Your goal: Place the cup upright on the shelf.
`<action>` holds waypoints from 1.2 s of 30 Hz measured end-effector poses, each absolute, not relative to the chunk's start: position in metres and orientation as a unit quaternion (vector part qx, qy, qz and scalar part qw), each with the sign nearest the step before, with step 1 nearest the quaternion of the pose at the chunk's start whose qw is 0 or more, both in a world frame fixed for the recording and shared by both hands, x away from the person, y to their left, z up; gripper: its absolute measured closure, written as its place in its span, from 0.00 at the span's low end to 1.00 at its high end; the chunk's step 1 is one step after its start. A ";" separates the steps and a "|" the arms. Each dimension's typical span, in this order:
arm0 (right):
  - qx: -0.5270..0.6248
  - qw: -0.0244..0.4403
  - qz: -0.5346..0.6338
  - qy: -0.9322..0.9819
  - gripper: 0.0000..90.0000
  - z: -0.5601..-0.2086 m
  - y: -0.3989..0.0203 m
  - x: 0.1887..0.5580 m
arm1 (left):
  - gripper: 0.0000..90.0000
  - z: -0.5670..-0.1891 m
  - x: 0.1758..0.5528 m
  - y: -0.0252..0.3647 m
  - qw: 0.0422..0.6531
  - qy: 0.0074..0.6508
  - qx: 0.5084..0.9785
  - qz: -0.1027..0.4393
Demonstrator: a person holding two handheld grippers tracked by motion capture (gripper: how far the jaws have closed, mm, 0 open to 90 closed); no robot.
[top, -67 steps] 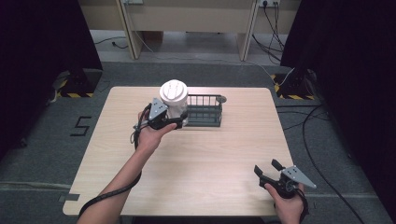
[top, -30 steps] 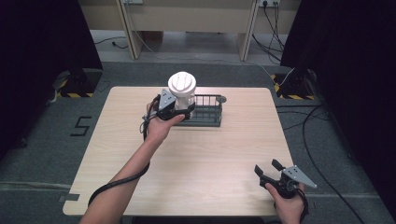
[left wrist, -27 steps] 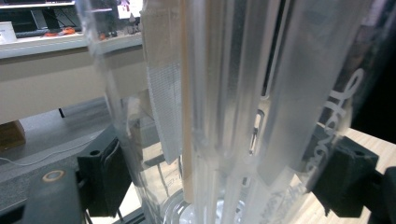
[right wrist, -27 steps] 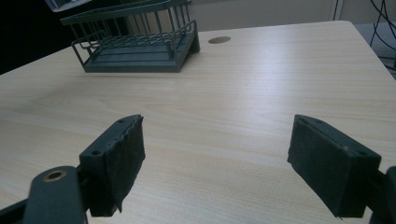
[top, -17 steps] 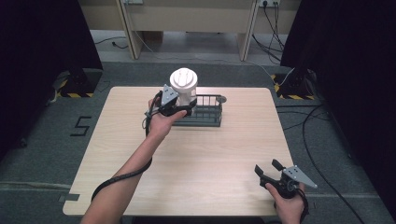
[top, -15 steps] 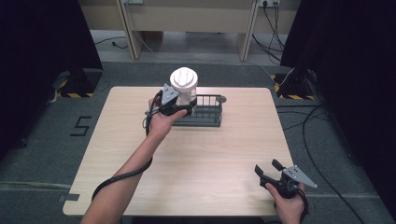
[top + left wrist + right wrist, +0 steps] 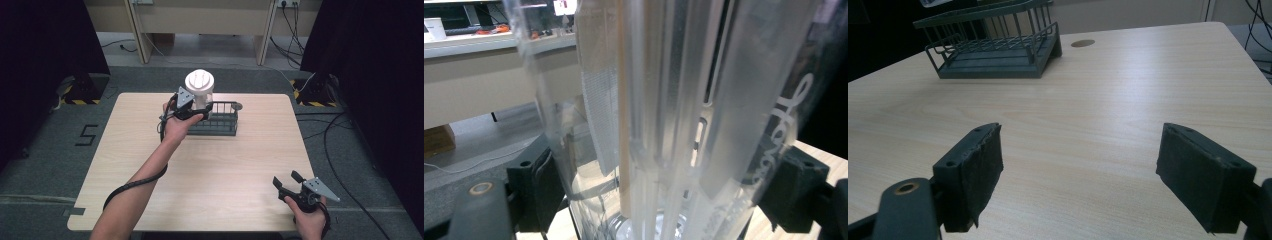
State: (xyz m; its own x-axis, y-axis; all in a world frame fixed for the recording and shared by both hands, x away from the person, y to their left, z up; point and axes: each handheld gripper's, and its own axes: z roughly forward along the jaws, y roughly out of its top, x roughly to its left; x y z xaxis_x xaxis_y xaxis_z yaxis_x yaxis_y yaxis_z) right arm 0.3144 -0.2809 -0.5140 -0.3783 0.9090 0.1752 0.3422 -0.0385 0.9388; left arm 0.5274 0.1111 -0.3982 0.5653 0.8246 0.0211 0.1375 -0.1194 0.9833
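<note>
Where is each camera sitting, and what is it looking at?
High view: sits above the person's side, looking forward and down on the table; both forearms show, with the left gripper and right gripper.
Left gripper view: rides the left gripper, close against the clear container between its two black jaws.
Right gripper view: rides the right gripper, looking across the table at the wire basket; its jaws stand apart.
Shared: high and right gripper views both show the basket.

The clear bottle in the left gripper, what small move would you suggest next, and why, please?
Probably lower it into the wire basket: the left gripper holds the clear bottle upright over the basket's left end, and the right gripper rests open, far off.
</note>
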 end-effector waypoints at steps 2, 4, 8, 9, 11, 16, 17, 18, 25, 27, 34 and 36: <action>0.489 0.267 0.529 0.640 0.21 -0.514 -0.281 0.314 | 0.20 -0.398 0.529 0.111 0.563 0.354 0.682 0.305; 0.489 0.267 0.530 0.640 0.21 -0.514 -0.281 0.314 | 0.20 -0.397 0.532 0.110 0.561 0.355 0.683 0.306; 0.489 0.267 0.529 0.640 0.21 -0.514 -0.281 0.314 | 0.20 -0.397 0.535 0.110 0.557 0.356 0.684 0.308; 0.489 0.267 0.529 0.640 0.21 -0.514 -0.281 0.314 | 0.20 -0.397 0.538 0.109 0.555 0.358 0.685 0.309; 0.489 0.267 0.529 0.640 0.21 -0.514 -0.281 0.314 | 0.20 -0.398 0.541 0.109 0.552 0.360 0.686 0.309; 0.489 0.266 0.529 0.641 0.21 -0.514 -0.281 0.314 | 0.20 -0.400 0.548 0.109 0.547 0.368 0.686 0.309; 0.489 0.265 0.529 0.641 0.21 -0.514 -0.281 0.314 | 0.20 -0.401 0.549 0.108 0.547 0.370 0.685 0.308; 0.489 0.265 0.529 0.641 0.21 -0.514 -0.281 0.314 | 0.20 -0.401 0.549 0.108 0.547 0.370 0.685 0.308; 0.489 0.265 0.529 0.641 0.21 -0.514 -0.281 0.315 | 0.20 -0.407 0.558 0.105 0.541 0.381 0.686 0.305; 0.488 0.265 0.528 0.642 0.21 -0.514 -0.281 0.315 | 0.20 -0.409 0.560 0.103 0.539 0.383 0.686 0.303; 0.487 0.265 0.528 0.643 0.21 -0.514 -0.281 0.315 | 0.20 -0.415 0.565 0.097 0.535 0.390 0.687 0.300; 0.487 0.265 0.528 0.644 0.21 -0.514 -0.281 0.315 | 0.20 -0.418 0.567 0.096 0.534 0.392 0.688 0.298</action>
